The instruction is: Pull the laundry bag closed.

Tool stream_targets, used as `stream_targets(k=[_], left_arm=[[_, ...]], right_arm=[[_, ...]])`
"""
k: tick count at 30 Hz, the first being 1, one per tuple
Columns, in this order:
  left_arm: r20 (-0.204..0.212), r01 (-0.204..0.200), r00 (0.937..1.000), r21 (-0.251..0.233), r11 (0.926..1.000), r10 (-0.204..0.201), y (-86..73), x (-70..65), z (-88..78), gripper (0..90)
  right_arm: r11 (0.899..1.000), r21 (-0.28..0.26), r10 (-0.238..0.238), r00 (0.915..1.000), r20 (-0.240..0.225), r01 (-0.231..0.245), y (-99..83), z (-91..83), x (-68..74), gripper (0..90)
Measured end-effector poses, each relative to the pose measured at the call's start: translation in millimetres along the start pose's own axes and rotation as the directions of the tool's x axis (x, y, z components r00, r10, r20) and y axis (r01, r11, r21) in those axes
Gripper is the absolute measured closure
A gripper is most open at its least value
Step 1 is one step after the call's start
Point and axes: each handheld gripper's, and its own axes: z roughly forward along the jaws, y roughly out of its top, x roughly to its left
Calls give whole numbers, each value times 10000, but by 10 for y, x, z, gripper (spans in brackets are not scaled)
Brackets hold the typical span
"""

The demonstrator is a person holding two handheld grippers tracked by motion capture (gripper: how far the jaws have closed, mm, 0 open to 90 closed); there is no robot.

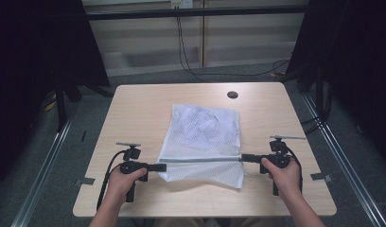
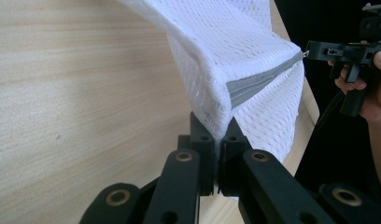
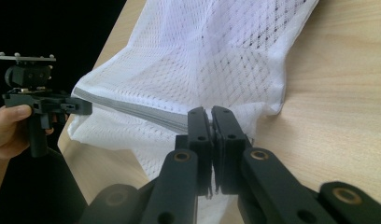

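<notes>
Two claws, both clamped on the same white mesh bag [image 1: 205, 137]. Your left claw [image 1: 161, 167] pinches the bag's near-left corner, jaws closed tight on the fabric where the grey zipper band [image 1: 205, 160] ends. In the left gripper view that claw [image 2: 220, 140] has the mesh bunched between its black pads, cloth rising up out of the grip. Your right claw [image 1: 244, 158] is shut on the opposite end of the same band; in the right gripper view it [image 3: 211, 122] bites the seam at the zipper's end.

The bag is soft open-weave netting, small regular holes, roughly rectangular, and see-through enough that crumpled white cloth inside shows as folds in the far half. It lies on the middle of the worktop [image 1: 134, 113], far end flat, near edge lifted and pulled taut between your hands, so the zipper band runs as a straight grey line from claw to claw. Below the band a flap of mesh hangs slack down to the wood.

The worktop is pale wood-grain laminate, smooth, with rounded corners and a dark round cable hole [image 1: 232, 94] near its far edge. Claw bodies are matte black plastic with brass-coloured pivot rivets; a flat grey plate sits on top of each.
</notes>
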Motion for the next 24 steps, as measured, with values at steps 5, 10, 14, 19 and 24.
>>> stream_targets(k=[5, 10, 14, 19, 24], left_arm=[[54, -172, 9998, 38, 9998, 172, 2, -15, 15, 683], [-306, -568, 9979, -49, 9984, 566, 24, -39, 29, 452], [-604, -792, 9951, -163, 9967, 781, 40, -36, 3, 343], [-814, -1095, 9913, -700, 9915, 1037, 62, -36, -35, 248], [-1036, -1386, 9863, -1011, 9852, 1281, 100, -61, -86, 208]], right_arm=[[9996, -31, -273, 9992, 279, 274, -4, 1, -12, 851], [9982, -217, -548, 9969, 558, 561, -3, 8, -2, 733], [9978, -305, -570, 9963, 644, 590, -2, 10, -1, 686], [9972, -382, -622, 9955, 721, 650, 2, 15, -5, 626], [9952, -440, -827, 9925, 902, 869, 13, 19, -4, 544]])
